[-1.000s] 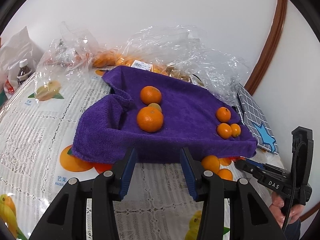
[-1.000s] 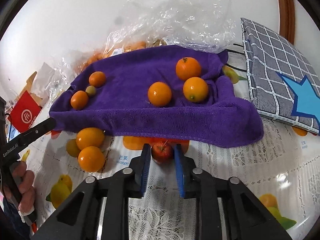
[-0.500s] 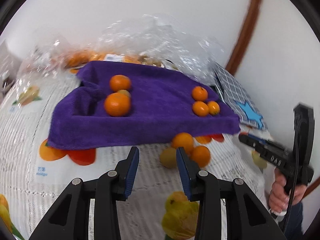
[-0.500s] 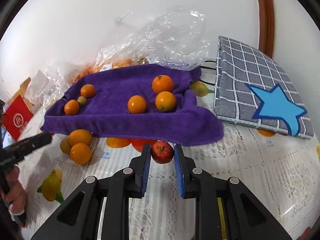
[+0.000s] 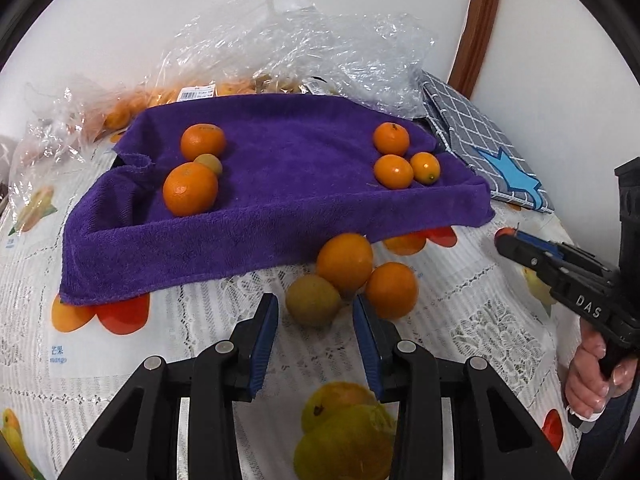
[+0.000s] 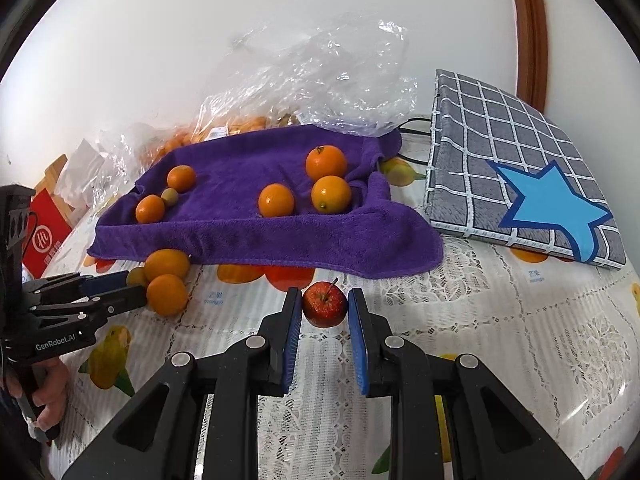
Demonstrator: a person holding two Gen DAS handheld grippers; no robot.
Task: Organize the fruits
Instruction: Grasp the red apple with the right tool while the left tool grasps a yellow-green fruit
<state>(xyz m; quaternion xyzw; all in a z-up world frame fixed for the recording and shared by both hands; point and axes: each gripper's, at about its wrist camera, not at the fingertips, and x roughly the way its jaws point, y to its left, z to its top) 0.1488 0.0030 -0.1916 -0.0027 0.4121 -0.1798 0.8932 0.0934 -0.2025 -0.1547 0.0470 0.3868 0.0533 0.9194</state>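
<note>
The left gripper is held low and level, its two blue-padded fingers spread wide apart with nothing clamped between them, and the right wrist view shows it from the side, gripped by the person's left hand around its handle. The right gripper also points forward and level, its fingers drawn in much closer together than the left ones. The right hand wraps the handle at the frame's edge, apparently with a finger on the trigger, though that corner is too cramped to be sure.
</note>
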